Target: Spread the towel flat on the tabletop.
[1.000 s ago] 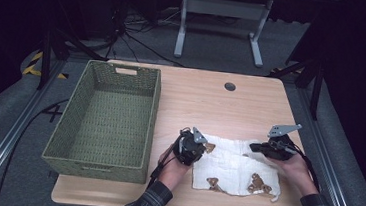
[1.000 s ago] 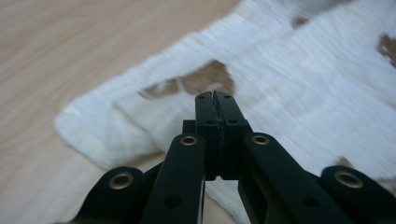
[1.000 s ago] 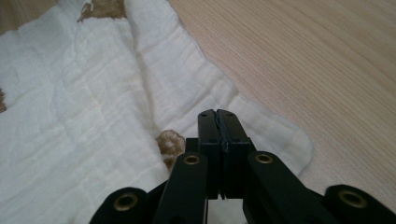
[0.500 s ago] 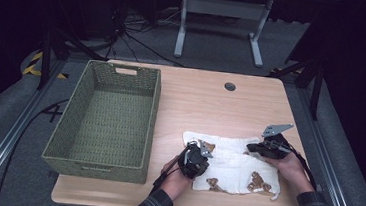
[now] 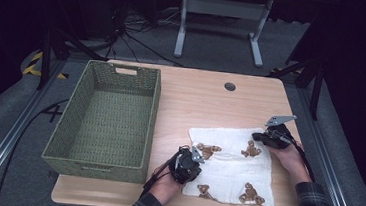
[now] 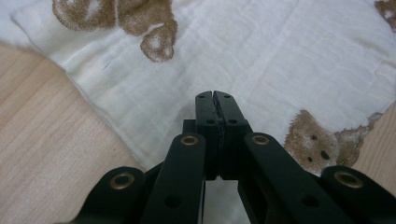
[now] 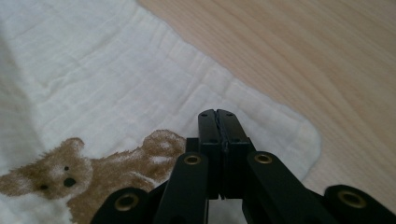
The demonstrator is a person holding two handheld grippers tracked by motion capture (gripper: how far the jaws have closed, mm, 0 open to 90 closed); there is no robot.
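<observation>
The left gripper [image 5: 192, 160], jaws closed on nothing, is hovering at the nine o'clock edge of the white bear-print cloth [image 5: 231, 165], which is lying flat on the table [image 5: 196, 99] right of the basket [image 5: 104, 121]. The right gripper [image 5: 264, 138], likewise closed and empty, is sitting over the cloth's one o'clock corner. Being thin, soft and light, the cloth is likely going to sag and fold, so pinching edges or corners looks best.

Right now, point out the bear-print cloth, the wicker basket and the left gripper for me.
bear-print cloth [image 5: 233, 160]: high view, plain white middle.
wicker basket [image 5: 151, 115]: high view, right wall.
left gripper [image 6: 215, 100]: left gripper view, tips of the shut jaws.
</observation>
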